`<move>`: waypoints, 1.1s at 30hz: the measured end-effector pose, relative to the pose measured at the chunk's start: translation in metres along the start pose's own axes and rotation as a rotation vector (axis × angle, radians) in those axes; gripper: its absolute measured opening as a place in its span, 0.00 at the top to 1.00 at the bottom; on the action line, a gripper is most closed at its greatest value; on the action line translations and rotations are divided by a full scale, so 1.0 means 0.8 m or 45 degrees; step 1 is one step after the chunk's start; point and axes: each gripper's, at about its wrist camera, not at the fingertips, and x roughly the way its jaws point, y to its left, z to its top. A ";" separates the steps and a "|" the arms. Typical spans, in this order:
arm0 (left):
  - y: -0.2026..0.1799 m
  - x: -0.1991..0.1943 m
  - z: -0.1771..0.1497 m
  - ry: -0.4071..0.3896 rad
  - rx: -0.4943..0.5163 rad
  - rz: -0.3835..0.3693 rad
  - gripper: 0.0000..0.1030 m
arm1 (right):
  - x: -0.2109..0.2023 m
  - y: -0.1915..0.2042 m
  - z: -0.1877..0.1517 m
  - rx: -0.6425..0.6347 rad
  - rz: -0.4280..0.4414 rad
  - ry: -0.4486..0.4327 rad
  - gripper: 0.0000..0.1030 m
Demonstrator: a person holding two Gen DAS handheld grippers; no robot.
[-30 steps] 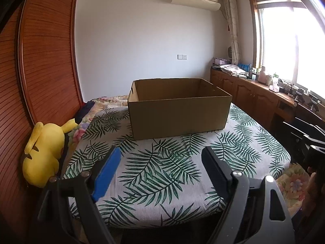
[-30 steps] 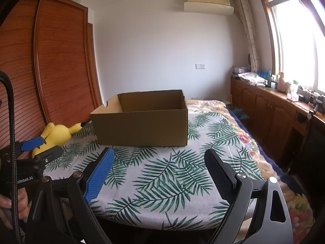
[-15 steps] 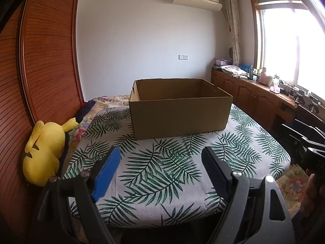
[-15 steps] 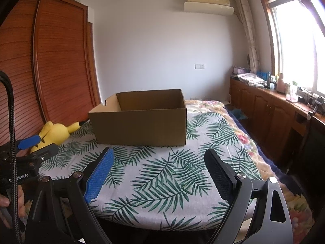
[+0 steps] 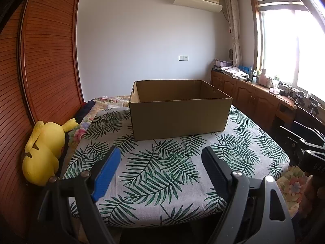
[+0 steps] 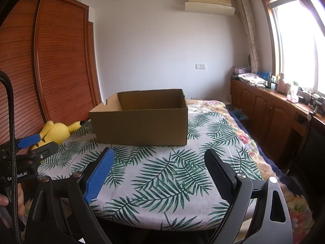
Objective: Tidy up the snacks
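An open brown cardboard box (image 5: 178, 111) stands on a table with a palm-leaf cloth (image 5: 162, 172); it also shows in the right wrist view (image 6: 142, 120). No snacks are in view. My left gripper (image 5: 160, 158) is open and empty, held above the table's near edge, well short of the box. My right gripper (image 6: 158, 160) is open and empty, also near the front edge. The left gripper shows at the far left of the right wrist view (image 6: 34, 142).
A yellow plush toy (image 5: 44, 148) lies left of the table against a wooden wardrobe (image 5: 40, 81). A bed with floral bedding (image 6: 207, 104) lies behind the table. Wooden cabinets (image 6: 274, 109) with clutter run along the right wall under the window.
Both grippers drifted slightly; the box sits a little lower and left in the right wrist view. Both stay open.
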 end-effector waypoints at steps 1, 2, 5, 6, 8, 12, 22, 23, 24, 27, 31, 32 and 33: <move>0.000 -0.001 0.000 0.000 -0.001 0.000 0.20 | -0.001 0.000 0.000 -0.001 0.001 -0.001 0.11; 0.001 0.000 0.001 -0.001 -0.002 -0.001 0.20 | -0.001 0.000 0.000 -0.001 -0.001 -0.001 0.11; 0.001 0.000 0.001 -0.001 -0.004 -0.002 0.20 | -0.001 0.000 0.001 -0.004 0.000 -0.003 0.11; 0.001 0.000 0.001 -0.002 -0.003 -0.001 0.20 | -0.001 0.000 0.001 -0.003 -0.001 -0.003 0.11; 0.001 -0.001 0.002 -0.004 -0.001 0.001 0.20 | -0.002 0.000 0.001 -0.002 -0.001 -0.005 0.11; 0.001 -0.002 0.003 -0.005 -0.004 -0.001 0.20 | -0.002 0.000 0.001 -0.006 -0.001 -0.005 0.11; 0.001 -0.002 0.004 -0.008 -0.001 -0.001 0.20 | -0.003 -0.001 0.004 -0.006 0.001 -0.010 0.11; 0.000 -0.002 0.004 -0.007 0.000 -0.001 0.20 | -0.003 -0.001 0.004 -0.005 0.002 -0.009 0.11; 0.000 -0.002 0.004 -0.007 -0.001 -0.001 0.20 | -0.003 -0.001 0.004 -0.004 0.001 -0.009 0.11; 0.000 -0.003 0.005 -0.009 0.000 -0.001 0.20 | -0.003 -0.001 0.004 -0.006 0.000 -0.010 0.11; 0.001 -0.004 0.005 -0.010 0.002 -0.003 0.20 | -0.002 -0.001 0.005 -0.009 -0.001 -0.011 0.11; 0.001 -0.004 0.005 -0.011 0.001 -0.002 0.20 | -0.002 -0.001 0.004 -0.008 -0.001 -0.011 0.11; 0.001 -0.004 0.005 -0.011 0.001 -0.003 0.20 | -0.002 -0.001 0.004 -0.007 0.001 -0.010 0.11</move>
